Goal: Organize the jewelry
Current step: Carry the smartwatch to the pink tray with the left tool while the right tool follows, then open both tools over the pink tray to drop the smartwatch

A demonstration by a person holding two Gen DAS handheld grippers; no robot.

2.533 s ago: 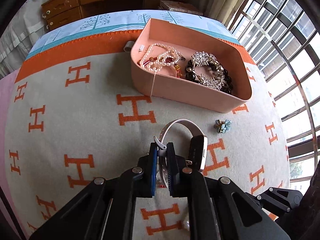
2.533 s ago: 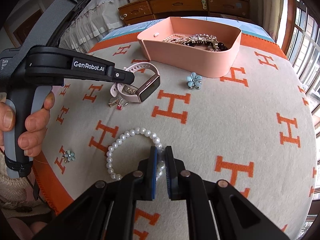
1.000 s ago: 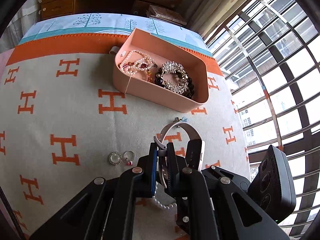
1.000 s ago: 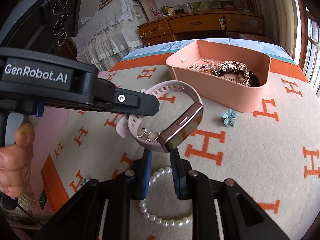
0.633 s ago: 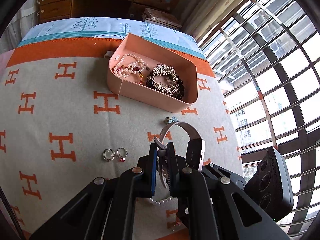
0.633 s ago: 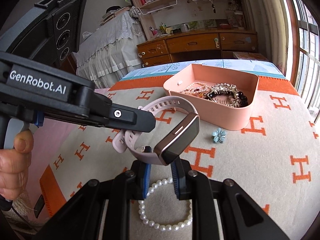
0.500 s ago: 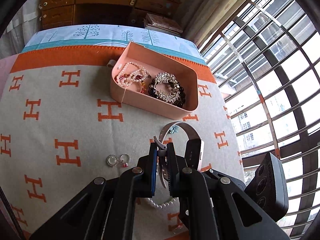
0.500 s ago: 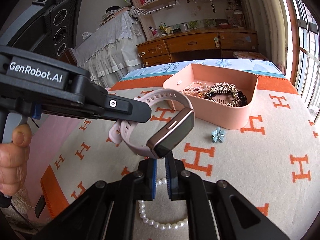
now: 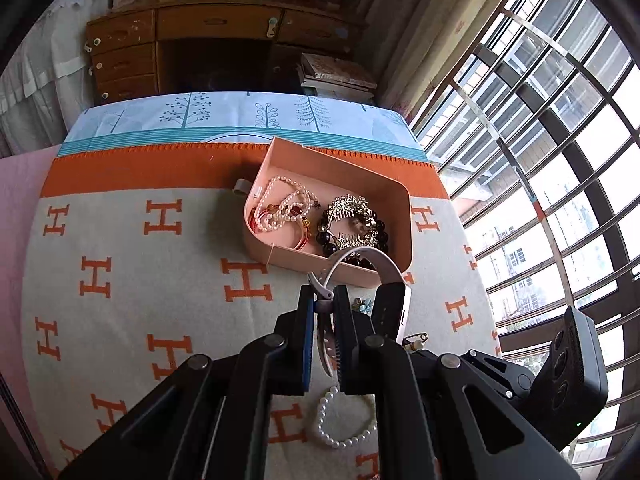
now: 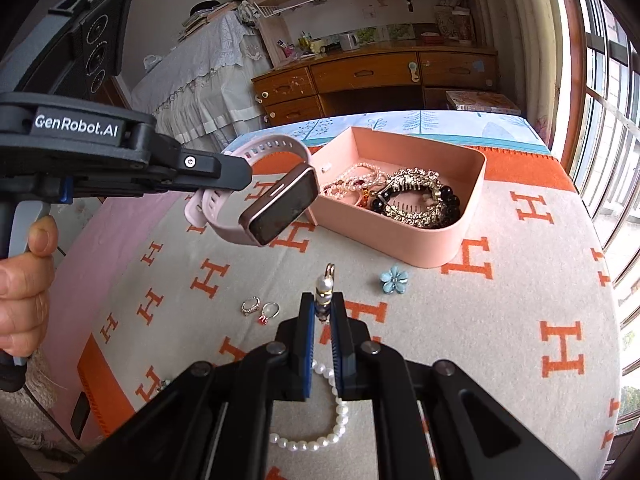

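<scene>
both grippers carrying pieces toward the pink tray [image 9: 404, 216], none released yet.

the tray sits on the h-patterned blanket [image 9: 120, 240], already holding pearl strands and a rhinestone comb. the left gripper [image 9: 323, 307], clamped on the strap of a pink smartwatch [image 10: 276, 200], holds it in the air just short of the tray's near wall. the right gripper [image 10: 323, 312] is pinched on a small pearl earring [image 10: 325, 286] above the blanket. next, judging by this, each must reach over the rim before letting go. a pearl bracelet [image 10: 316, 424], flower clip [image 10: 394, 279] and two rings [image 10: 260, 307] lie outside the tray.
</scene>
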